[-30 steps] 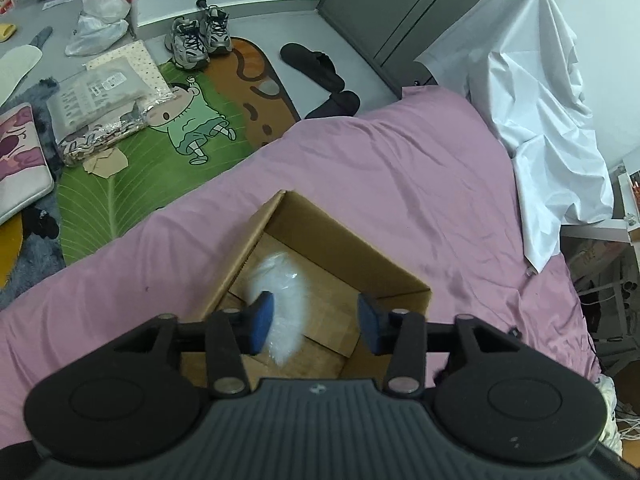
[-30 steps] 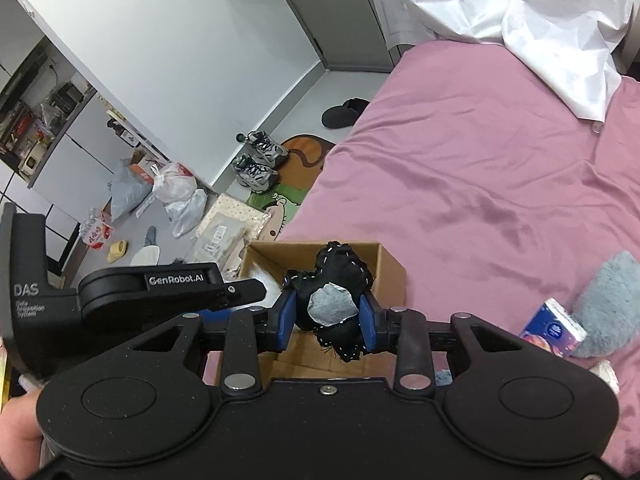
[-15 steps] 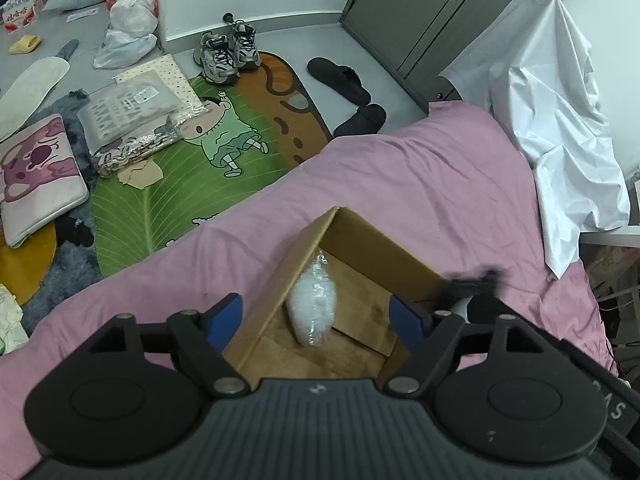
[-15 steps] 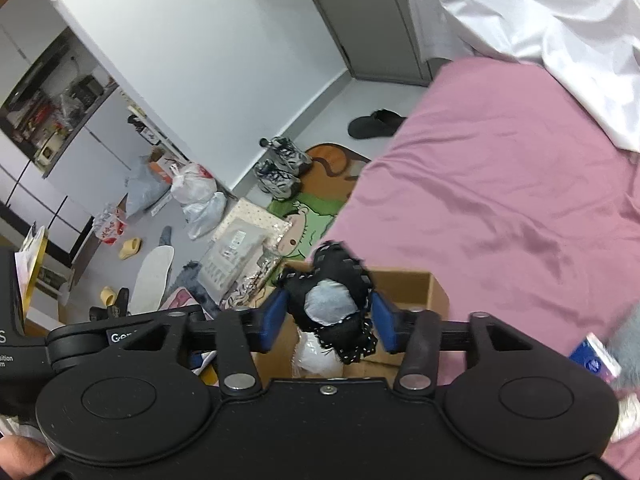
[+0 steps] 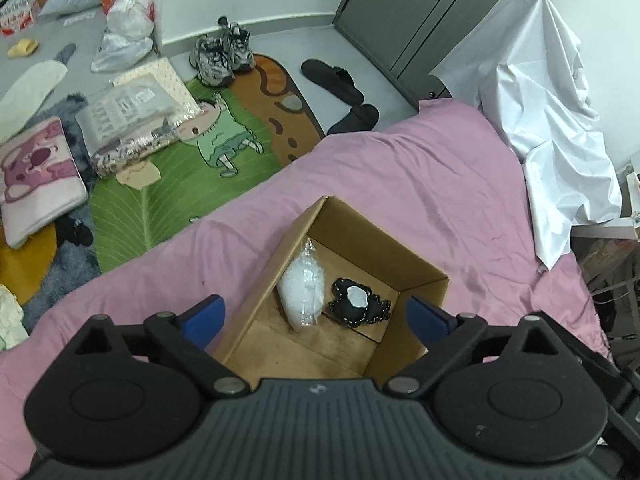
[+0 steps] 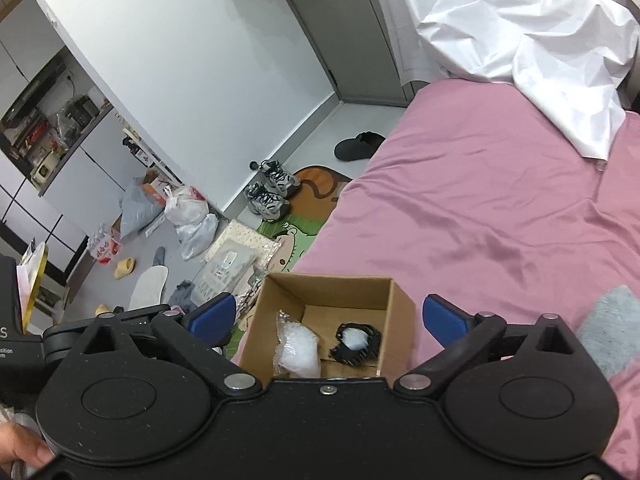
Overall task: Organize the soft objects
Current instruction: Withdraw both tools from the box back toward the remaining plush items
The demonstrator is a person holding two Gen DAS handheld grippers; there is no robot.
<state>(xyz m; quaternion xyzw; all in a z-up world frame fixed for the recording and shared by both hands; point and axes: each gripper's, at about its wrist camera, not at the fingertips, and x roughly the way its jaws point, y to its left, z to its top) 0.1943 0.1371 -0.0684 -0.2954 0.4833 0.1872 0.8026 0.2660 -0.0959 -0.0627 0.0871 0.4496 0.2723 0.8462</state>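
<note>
An open cardboard box [image 5: 424,276] [image 6: 400,312] sits on the pink bed. Inside lie a white plastic-wrapped soft bundle [image 5: 302,294] [image 6: 298,350] and a black soft item with a grey patch [image 5: 358,304] [image 6: 354,342], side by side. My left gripper [image 5: 316,320] is open and empty above the box's near side. My right gripper [image 6: 330,320] is open and empty above the box. A grey fluffy soft thing [image 6: 612,332] lies on the bed at the right edge of the right wrist view.
The pink bed sheet [image 5: 420,192] spreads around the box. A white sheet [image 5: 548,120] drapes at the far right. The floor at left holds a green mat [image 5: 168,184], sneakers [image 5: 222,52], slippers [image 5: 340,80], bags and packets.
My right gripper opened and dropped the black soft item into the box beside the white bundle. My left gripper opened wider after letting go of the white bundle. Both grippers rose.
</note>
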